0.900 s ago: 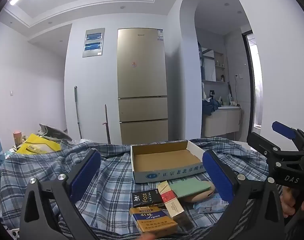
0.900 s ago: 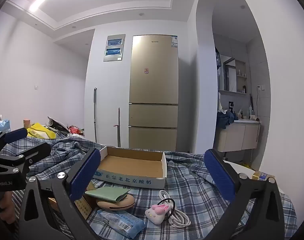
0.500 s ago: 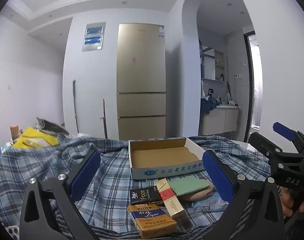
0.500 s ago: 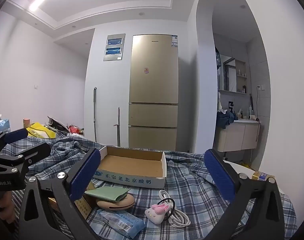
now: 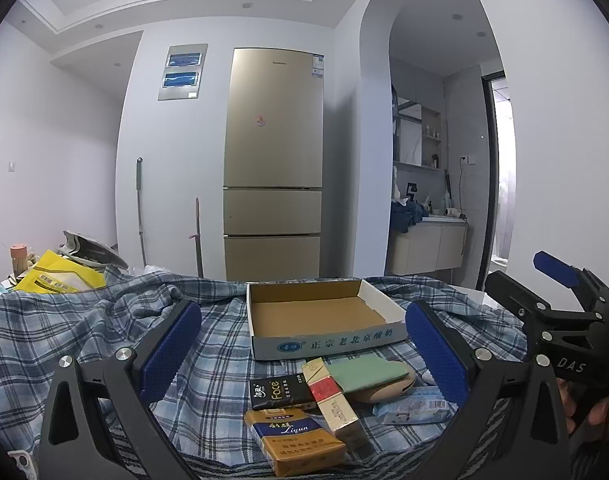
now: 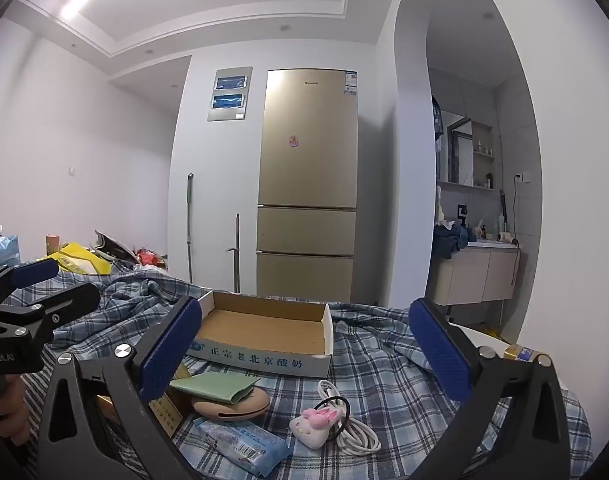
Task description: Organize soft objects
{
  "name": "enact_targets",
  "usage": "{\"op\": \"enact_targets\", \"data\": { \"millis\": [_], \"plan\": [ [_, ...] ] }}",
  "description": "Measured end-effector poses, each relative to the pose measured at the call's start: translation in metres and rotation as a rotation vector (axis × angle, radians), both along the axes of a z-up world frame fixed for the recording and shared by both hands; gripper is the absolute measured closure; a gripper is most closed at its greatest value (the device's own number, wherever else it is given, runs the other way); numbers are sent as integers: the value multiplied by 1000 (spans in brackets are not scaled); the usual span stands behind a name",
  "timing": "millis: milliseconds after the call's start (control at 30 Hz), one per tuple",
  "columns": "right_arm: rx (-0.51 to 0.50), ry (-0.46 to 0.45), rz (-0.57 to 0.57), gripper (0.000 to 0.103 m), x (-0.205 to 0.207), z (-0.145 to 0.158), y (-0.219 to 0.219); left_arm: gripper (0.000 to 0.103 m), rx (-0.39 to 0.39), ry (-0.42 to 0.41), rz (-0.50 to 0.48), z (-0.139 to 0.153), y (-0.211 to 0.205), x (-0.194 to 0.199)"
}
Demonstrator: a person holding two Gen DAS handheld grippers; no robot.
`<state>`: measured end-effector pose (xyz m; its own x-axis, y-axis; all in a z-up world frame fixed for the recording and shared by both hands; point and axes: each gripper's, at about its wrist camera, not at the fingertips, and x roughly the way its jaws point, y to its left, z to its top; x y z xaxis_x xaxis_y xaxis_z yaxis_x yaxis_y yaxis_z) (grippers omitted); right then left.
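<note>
A folded green cloth [image 6: 214, 385] is seen draped over a tan, rounded pouch-like object [image 6: 232, 404], both resting on the blue plaid fabric [image 6: 384, 364] just in front of the shallow cardboard box [image 6: 264, 336]. To their right, a small plush rabbit charm [image 6: 315, 426] in white and pink is attached to a black hair tie [image 6: 338, 416] and lies on a coiled white cable [image 6: 356, 434]. A pale blue tissue packet [image 6: 240, 446] with a barcode label lies nearest the right camera.

The box is open and empty, its front wall printed with blue Chinese characters and a round blue logo. In the left view, three cigarette packs are grouped before it: a black one [image 5: 282, 391] marked "Face", an orange-and-blue one [image 5: 294, 440] marked "Liqun", and a long red-and-cream pack [image 5: 330, 398] whose print cannot be read. The same green cloth [image 5: 364, 374] and tissue packet [image 5: 414, 402] lie just right of these.

The left gripper [image 5: 302, 348] is held with its blue-padded jaws spread wide — nothing is between them. The right gripper [image 6: 304, 350] is likewise spread wide and grips nothing; its body bears the letters "DAS" in the left view.

A gold refrigerator [image 5: 274, 176] stands against the far wall, and a yellow bag [image 5: 58, 276] lies at the fabric's far left edge.
</note>
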<state>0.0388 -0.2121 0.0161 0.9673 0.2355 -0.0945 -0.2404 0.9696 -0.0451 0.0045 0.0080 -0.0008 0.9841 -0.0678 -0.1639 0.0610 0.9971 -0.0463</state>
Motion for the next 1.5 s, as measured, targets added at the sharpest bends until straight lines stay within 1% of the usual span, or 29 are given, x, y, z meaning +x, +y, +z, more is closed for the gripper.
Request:
{"op": "enact_targets", "data": {
  "millis": [167, 200, 467, 533, 667, 867, 1133, 1333, 1500],
  "plan": [
    [6, -3, -2, 0, -2, 1, -1, 0, 19, -8, 3, -1, -4, -1],
    [6, 1, -1, 0, 4, -3, -3, 0, 21, -10, 3, -1, -4, -2],
    [6, -1, -1, 0, 0, -3, -7, 0, 29, -2, 3, -1, -7, -3],
    [3, 0, -1, 0, 2, -1, 0, 0, 27, -2, 4, -1, -7, -3],
    [3, 4, -1, 0, 2, -2, 0, 0, 20, 2, 4, -1, -5, -2],
    [-1, 1, -6, 0, 3, -1, -1, 0, 30, 17, 11, -2, -4, 1],
    [-1, -10, -14, 0, 0, 1, 0, 0, 26, 16, 13, -1, -1, 1],
    [-5, -19, -22, 0, -1, 1, 1, 0, 27, 20, 6, -2, 0, 0],
    [-5, -18, -22, 0, -2, 0, 1, 0, 34, 28, -20, 0, -3, -2]
  ]
}}
